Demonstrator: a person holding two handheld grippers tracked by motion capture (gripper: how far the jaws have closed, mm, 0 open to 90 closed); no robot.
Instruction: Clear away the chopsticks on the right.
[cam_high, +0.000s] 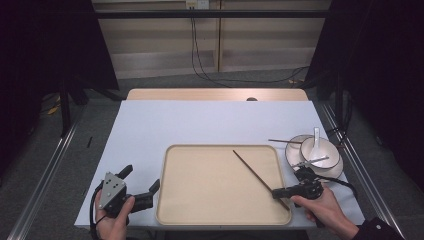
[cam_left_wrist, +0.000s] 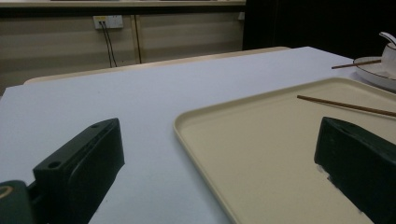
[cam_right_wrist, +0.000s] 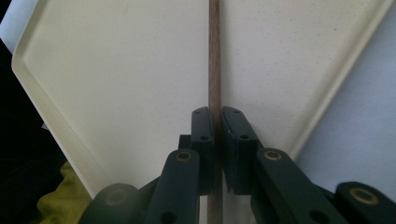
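Note:
A thin brown chopstick (cam_high: 252, 170) lies slanted over the right half of the beige tray (cam_high: 200, 200). My right gripper (cam_high: 276, 192) is shut on the chopstick's near end, over the tray's front right corner. In the right gripper view the chopstick (cam_right_wrist: 215, 56) runs straight up from between the closed jaws, with my right gripper (cam_right_wrist: 218, 114) above the tray (cam_right_wrist: 116, 70). My left gripper (cam_high: 141, 179) rests open at the tray's left edge, with nothing between its jaws. In the left gripper view the left gripper (cam_left_wrist: 224, 154) straddles the tray (cam_left_wrist: 261, 154) rim, and the chopstick (cam_left_wrist: 345, 106) lies beyond.
At the right of the table, a white bowl (cam_high: 320, 150) sits on a white plate (cam_high: 295, 150), with a spoon (cam_high: 316, 134) in it. A second chopstick (cam_high: 284, 141) lies across the plate. The white tabletop (cam_high: 200, 120) stretches beyond the tray. Cables hang by the far wall.

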